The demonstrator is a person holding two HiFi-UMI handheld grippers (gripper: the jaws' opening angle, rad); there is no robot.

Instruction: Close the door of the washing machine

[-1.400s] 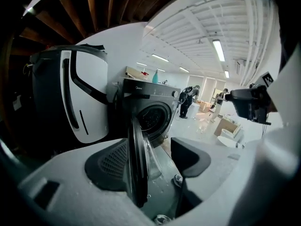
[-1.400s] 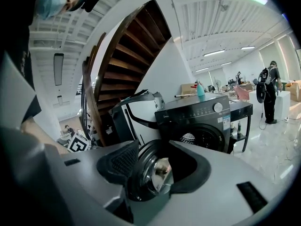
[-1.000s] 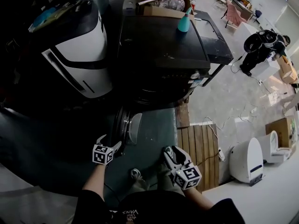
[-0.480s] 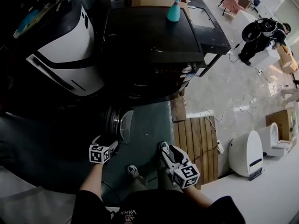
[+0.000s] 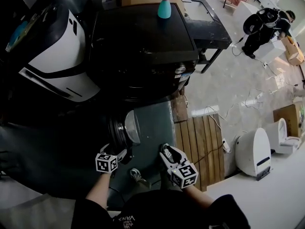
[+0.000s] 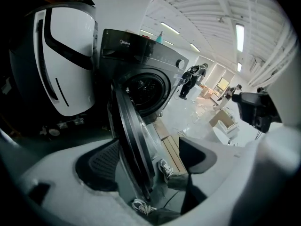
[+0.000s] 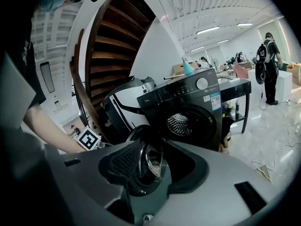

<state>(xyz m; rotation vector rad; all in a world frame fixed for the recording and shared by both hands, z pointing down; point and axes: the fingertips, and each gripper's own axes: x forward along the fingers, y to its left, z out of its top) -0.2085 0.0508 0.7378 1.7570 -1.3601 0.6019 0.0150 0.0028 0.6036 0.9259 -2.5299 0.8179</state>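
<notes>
Left gripper [image 5: 116,150], jaws just opened wide, straddled without pinching the round dark glass-fronted washing machine door [image 5: 128,127], ajar at lower centre. Stiff and hinged, it probably needed a push on its rigid rim.

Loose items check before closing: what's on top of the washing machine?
On the washing machine: a teal spray bottle near the rear edge, a cardboard box behind it; box contents mostly out of view.
</notes>
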